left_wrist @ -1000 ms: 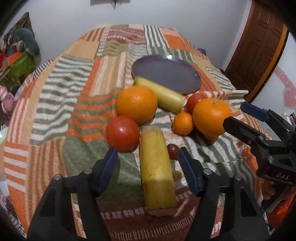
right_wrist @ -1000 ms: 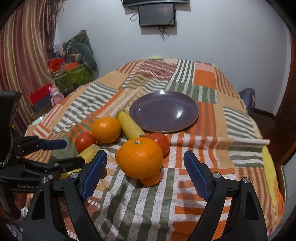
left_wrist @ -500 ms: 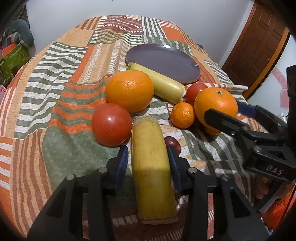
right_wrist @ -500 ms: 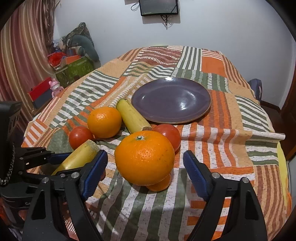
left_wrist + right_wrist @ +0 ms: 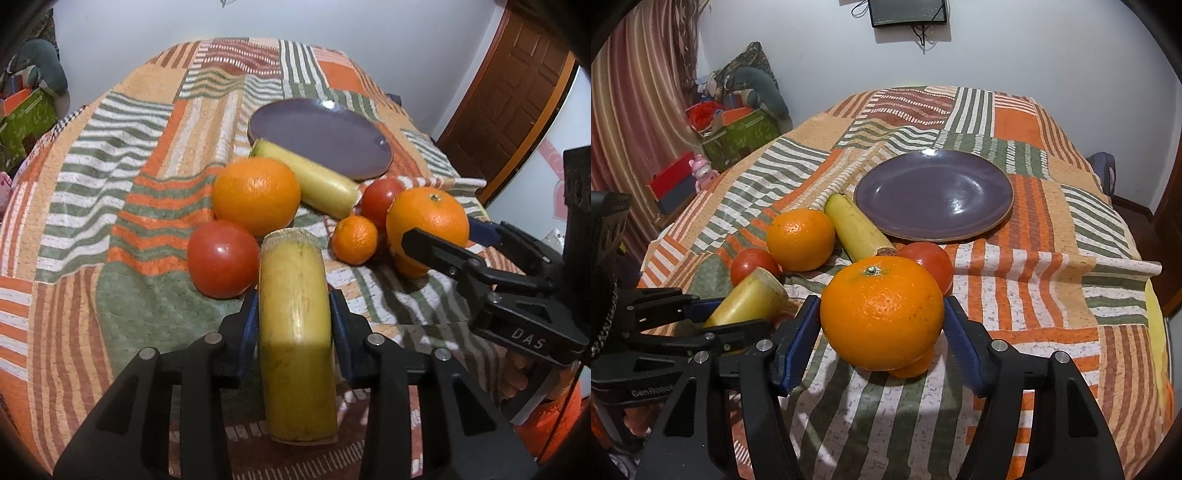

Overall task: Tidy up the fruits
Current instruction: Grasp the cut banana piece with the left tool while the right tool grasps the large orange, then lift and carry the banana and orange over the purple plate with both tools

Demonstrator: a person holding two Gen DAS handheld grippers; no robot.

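My left gripper (image 5: 293,321) is shut on a yellow banana piece (image 5: 295,325), its blue pads pressed to both sides; the piece also shows in the right wrist view (image 5: 750,301). My right gripper (image 5: 881,332) is closed around a large orange (image 5: 881,314), pads touching its sides; the same orange shows in the left wrist view (image 5: 428,219). A small mandarin (image 5: 354,239) lies beside it. An empty purple plate (image 5: 934,194) sits behind the fruit. A second orange (image 5: 800,239), a second banana piece (image 5: 857,229) and two tomatoes (image 5: 753,264) (image 5: 929,264) lie on the striped bedspread.
The fruit lies on a bed with a patchwork cover (image 5: 1034,280). A green box with clutter (image 5: 738,136) and a red box (image 5: 670,184) stand at the left. A wooden door (image 5: 517,92) is at the right.
My left gripper closed on the banana piece. My right gripper moved forward and closed onto the large orange.
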